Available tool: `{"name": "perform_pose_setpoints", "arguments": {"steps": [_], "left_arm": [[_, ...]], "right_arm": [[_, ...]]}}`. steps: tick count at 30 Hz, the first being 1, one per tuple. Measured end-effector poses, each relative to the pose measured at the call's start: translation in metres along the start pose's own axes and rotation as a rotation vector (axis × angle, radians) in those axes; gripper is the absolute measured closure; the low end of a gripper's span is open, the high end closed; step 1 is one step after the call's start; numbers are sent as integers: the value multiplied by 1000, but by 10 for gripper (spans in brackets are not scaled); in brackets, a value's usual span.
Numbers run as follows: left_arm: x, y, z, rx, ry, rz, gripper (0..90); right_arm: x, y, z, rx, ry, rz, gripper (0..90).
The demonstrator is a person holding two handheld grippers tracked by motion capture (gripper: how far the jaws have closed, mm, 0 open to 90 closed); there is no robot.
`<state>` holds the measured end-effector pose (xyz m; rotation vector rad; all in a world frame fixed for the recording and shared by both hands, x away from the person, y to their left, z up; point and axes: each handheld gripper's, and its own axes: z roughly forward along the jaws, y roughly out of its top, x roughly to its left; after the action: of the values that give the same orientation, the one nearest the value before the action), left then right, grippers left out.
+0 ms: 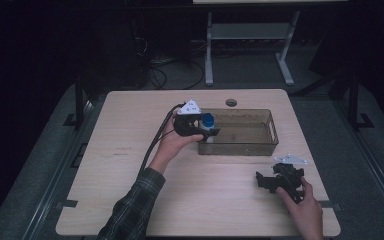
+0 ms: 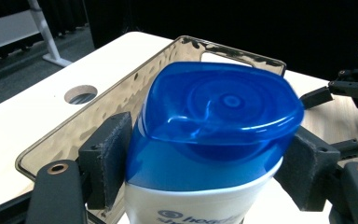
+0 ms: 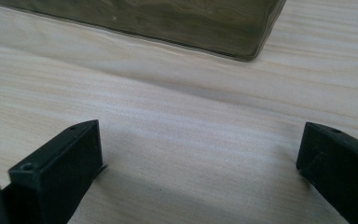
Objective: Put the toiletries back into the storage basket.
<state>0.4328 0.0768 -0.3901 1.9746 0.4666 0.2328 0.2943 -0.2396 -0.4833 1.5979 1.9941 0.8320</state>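
Bottle [image 2: 205,154], white with blue flip cap, upright at the bin's [image 1: 272,131] left end between the left gripper's [image 1: 203,129] barely parted pads: likely light, stiff, slick plastic, best pinched just under the cap; right gripper [image 3: 200,163] wide apart, idle on table.

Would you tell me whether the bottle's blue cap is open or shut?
Shut: the blue cap sits flush on the bottle, its flip lid down.

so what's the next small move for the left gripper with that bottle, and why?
Probably lift the left gripper straight up and back off. The bottle stands at the left end of the bin, and a gap shows at the left pad, so it looks released. The right gripper rests open on the table.
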Motion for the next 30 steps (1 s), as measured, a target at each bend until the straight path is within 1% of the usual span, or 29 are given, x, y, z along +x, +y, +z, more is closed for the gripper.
{"name": "perform_pose_setpoints", "arguments": {"steps": [1,5,7,8,9,10,11,15,18,19,21,22,24,27,28,30], "left_arm": [[0,0,-2,-8,-3,-6,257],[1,0,-6,-14,-2,-8,251],[3,-1,-13,-23,-3,-16,251],[3,-1,-13,-23,-3,-16,252],[4,-1,-18,-28,-4,-22,252],[4,-1,-18,-28,-4,-22,252],[4,-2,-23,-23,-1,-19,252],[4,-4,-30,-12,6,-14,251],[4,-6,-39,-1,24,-6,251],[4,-8,-44,12,30,-12,243],[3,-9,-47,9,36,-14,245],[3,-11,-50,7,41,-24,245],[3,-14,-56,21,50,-23,245],[3,-20,-64,46,66,-32,245],[3,-24,-70,49,80,-38,246],[2,-27,-72,49,84,-41,246]], "right_arm": [[0,0,0,0,0,0,0],[0,0,0,0,0,0,0],[0,0,0,0,0,0,0],[0,0,0,0,0,0,0],[0,0,0,0,0,0,0],[0,0,0,0,0,0,0],[0,0,0,0,0,0,0],[0,0,0,0,0,0,0],[0,0,0,1,1,-1,0],[0,0,0,0,2,-3,0],[0,1,1,0,2,-2,0],[0,1,1,0,3,-2,0],[0,1,1,0,2,-2,0],[0,1,1,0,2,-2,0],[0,1,1,0,2,-2,0],[0,1,1,0,2,-2,0]]}}
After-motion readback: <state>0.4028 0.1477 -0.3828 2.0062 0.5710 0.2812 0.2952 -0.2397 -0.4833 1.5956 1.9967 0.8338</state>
